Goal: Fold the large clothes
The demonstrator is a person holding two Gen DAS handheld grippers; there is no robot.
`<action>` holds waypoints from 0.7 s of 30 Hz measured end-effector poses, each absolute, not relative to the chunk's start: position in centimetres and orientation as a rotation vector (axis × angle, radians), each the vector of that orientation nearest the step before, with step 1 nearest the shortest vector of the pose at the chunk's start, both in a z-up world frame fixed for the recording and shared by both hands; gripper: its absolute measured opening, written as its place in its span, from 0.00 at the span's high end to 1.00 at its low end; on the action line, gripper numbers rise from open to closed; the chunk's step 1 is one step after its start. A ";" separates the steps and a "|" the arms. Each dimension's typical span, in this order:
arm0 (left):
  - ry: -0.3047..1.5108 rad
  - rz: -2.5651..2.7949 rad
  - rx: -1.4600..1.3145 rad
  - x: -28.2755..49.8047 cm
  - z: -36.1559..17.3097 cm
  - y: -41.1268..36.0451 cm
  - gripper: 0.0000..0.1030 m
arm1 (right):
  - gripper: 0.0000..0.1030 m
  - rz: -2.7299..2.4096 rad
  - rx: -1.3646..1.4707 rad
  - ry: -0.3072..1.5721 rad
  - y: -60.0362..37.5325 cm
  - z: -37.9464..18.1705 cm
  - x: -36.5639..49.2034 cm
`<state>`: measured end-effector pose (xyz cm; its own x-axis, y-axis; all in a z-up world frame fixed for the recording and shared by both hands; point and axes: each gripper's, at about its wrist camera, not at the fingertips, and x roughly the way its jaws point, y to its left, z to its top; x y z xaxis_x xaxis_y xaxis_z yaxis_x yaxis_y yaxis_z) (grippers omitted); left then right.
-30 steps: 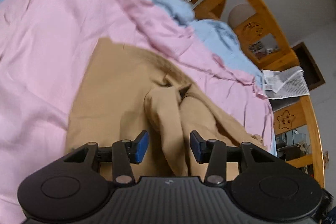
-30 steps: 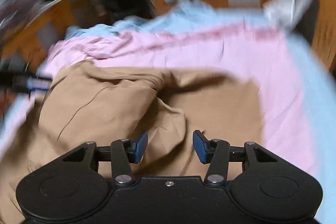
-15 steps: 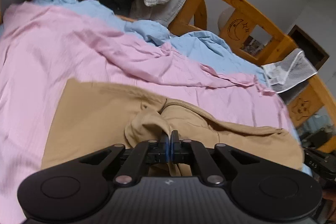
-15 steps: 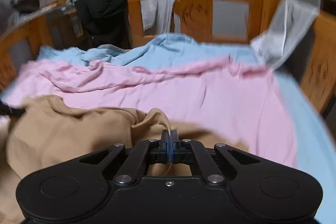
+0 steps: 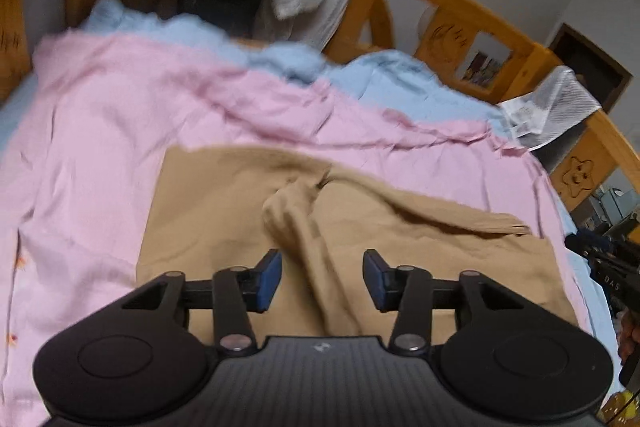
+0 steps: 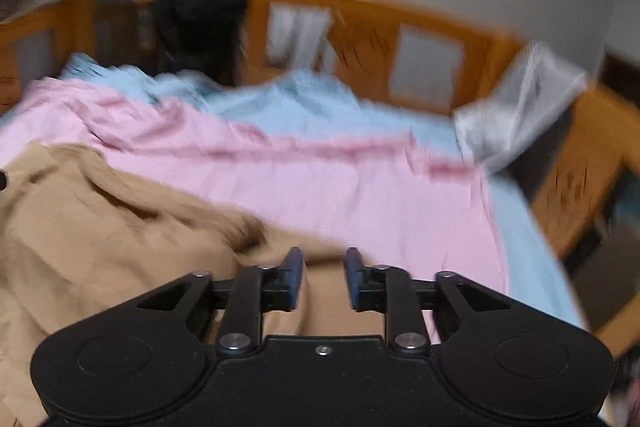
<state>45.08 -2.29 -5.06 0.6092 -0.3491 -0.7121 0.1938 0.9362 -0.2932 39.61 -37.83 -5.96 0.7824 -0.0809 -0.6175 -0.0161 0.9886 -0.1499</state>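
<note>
Tan garment (image 5: 224, 211) spread on pink sheet (image 5: 100, 115), left gripper (image 5: 322, 281) fingers released astride a raised fold, right gripper (image 6: 323, 278) fingers apart, gripping nothing.

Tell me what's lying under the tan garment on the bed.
The tan cotton garment lies on a pink sheet, which shows around its far and left edges. A light blue sheet shows beyond the pink one. Whatever lies directly beneath the garment's middle is covered.

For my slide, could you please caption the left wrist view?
Left gripper, jaws open, above a raised fold of the tan garment on a pink sheet.
</note>
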 end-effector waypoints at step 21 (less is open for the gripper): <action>0.919 -0.384 -0.095 44.3 -9.8 -7.6 0.52 | 0.62 0.133 -0.268 0.669 -33.1 -9.9 38.6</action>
<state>44.31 -7.64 -9.76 0.5438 -0.3633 -0.7565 0.2826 0.9281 -0.2425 38.61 -33.05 -9.85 0.7778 0.0354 -0.6275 -0.2071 0.9571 -0.2026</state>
